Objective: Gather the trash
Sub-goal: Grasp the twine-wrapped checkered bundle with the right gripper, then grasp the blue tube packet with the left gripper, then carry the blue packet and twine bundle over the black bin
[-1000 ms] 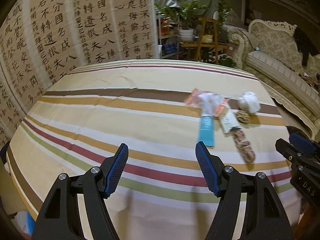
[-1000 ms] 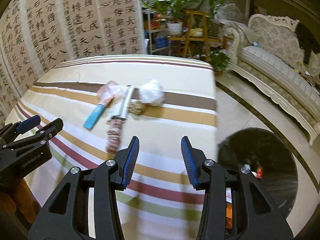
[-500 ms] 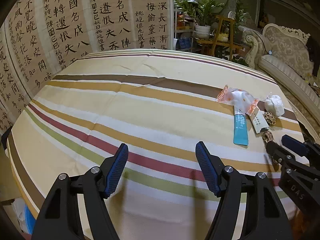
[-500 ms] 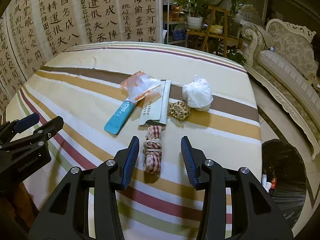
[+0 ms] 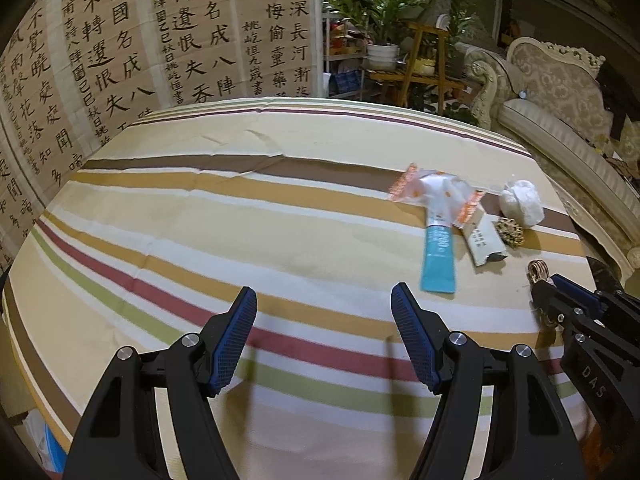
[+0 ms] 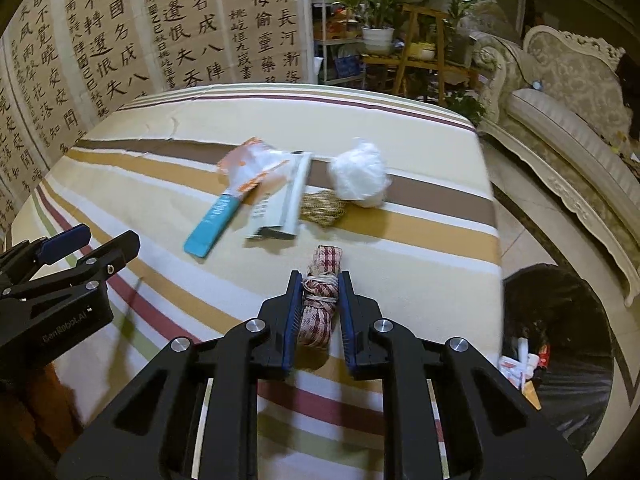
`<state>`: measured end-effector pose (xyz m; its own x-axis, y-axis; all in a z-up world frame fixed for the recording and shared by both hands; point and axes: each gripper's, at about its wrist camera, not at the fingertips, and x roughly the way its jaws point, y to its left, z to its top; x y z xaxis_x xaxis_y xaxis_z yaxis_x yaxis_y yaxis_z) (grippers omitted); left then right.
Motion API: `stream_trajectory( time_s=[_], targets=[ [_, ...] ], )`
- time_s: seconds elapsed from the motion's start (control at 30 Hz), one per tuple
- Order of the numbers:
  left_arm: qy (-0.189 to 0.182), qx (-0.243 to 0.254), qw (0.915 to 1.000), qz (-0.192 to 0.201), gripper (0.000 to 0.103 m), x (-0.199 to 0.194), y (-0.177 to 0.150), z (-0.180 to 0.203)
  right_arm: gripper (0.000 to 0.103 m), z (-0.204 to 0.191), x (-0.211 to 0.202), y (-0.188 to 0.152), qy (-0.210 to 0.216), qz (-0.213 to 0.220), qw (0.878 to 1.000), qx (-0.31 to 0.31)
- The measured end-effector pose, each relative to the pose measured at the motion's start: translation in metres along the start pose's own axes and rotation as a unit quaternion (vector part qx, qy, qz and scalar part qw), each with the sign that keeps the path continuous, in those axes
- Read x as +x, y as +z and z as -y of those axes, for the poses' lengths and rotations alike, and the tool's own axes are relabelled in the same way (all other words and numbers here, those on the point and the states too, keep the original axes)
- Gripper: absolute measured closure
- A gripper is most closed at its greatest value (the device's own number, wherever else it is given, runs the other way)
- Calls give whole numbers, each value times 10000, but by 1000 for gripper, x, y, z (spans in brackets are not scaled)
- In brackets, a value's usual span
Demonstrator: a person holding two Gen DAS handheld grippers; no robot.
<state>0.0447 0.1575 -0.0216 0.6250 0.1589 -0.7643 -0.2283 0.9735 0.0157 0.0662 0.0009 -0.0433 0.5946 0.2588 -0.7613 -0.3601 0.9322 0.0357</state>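
Left wrist view: looks forward between the left gripper (image 5: 324, 320) fingers, low over the near edge of the striped surface (image 5: 200, 216), facing the calligraphy screen (image 5: 160, 32) and plant stand (image 5: 424, 60); litter lies well ahead to the right.

Right wrist view: sits farther right and closer to the litter, facing the same way, with the floor and black bin (image 6: 560, 336) at right.

Shared: surface, blue packet (image 5: 438, 262) (image 6: 212, 224), white wad (image 5: 522, 202) (image 6: 360, 176), screen, sofa (image 5: 560, 92) (image 6: 576, 80). Each view shows the other gripper at its edge.

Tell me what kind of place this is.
Probably a home living room: an ornate carved sofa, potted plants on a wooden stand, and a calligraphy screen behind a table with a striped cloth.
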Motion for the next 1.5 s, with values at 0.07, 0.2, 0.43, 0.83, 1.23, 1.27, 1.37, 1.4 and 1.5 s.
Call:
stream_trajectory(
  time_s=[0.07,0.2,0.43,0.83,1.23,1.27,1.37,1.4,1.5],
  targets=[
    [-53,33,10000,-21,35,2,3,6,85,9,0,0,-29,12,10000,76],
    [-136,120,9998,-91,35,9,8,18,85,22,1,2,-62,11,9998,179],
    [-252,372,9988,-185,35,25,18,42,85,37,2,2,-43,31,9996,281],
    [-462,826,9952,-237,81,32,20,62,85,42,3,3,34,26,9995,327],
    [-662,752,9947,-244,82,12,-2,64,85,39,-8,-10,23,30,9993,363],
    [-667,744,9947,-242,82,11,-3,64,85,39,-10,-12,15,26,9993,364],
    [-669,750,9947,-226,82,5,-10,63,85,37,-15,-18,3,10,9993,365],
    [-673,739,9947,-228,82,2,-12,63,85,37,-16,-20,-2,7,9993,364],
    [-683,706,9949,-224,82,-1,-16,61,85,36,-20,-25,-14,4,9993,367]
  ],
)
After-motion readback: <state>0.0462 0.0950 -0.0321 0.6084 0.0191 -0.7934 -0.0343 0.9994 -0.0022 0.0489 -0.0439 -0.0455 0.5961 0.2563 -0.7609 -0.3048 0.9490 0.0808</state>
